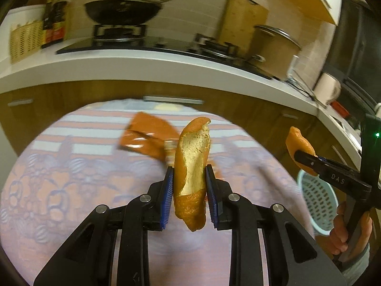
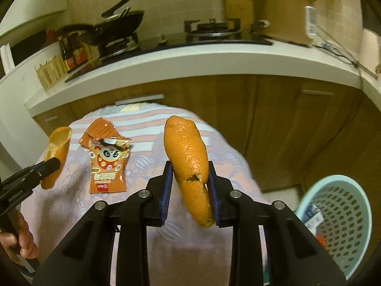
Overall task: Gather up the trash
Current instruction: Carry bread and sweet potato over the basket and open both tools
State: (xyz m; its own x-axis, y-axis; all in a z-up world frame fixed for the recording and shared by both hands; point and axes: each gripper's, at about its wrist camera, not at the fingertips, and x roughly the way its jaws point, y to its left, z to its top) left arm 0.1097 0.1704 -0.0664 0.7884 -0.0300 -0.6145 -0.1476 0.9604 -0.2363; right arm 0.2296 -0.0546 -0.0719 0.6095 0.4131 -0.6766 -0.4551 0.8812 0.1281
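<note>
My left gripper [image 1: 189, 174] is shut on an orange peel [image 1: 191, 166], pith side facing the camera, held above the patterned tablecloth [image 1: 71, 178]. My right gripper [image 2: 189, 171] is shut on a second orange peel [image 2: 185, 152], skin side facing the camera, also held above the cloth. Each gripper with its peel shows in the other view: the right one [image 1: 300, 153] at the right, the left one [image 2: 53, 160] at the left. An orange snack wrapper [image 2: 107, 164] lies flat on the cloth; it also shows blurred in the left wrist view [image 1: 145, 135].
A light blue perforated basket [image 2: 343, 221] with some trash inside stands low at the right, beside the table; it also shows in the left wrist view [image 1: 316, 202]. Behind is a white counter [image 2: 214, 59] with a stove, wok, pot and bottles.
</note>
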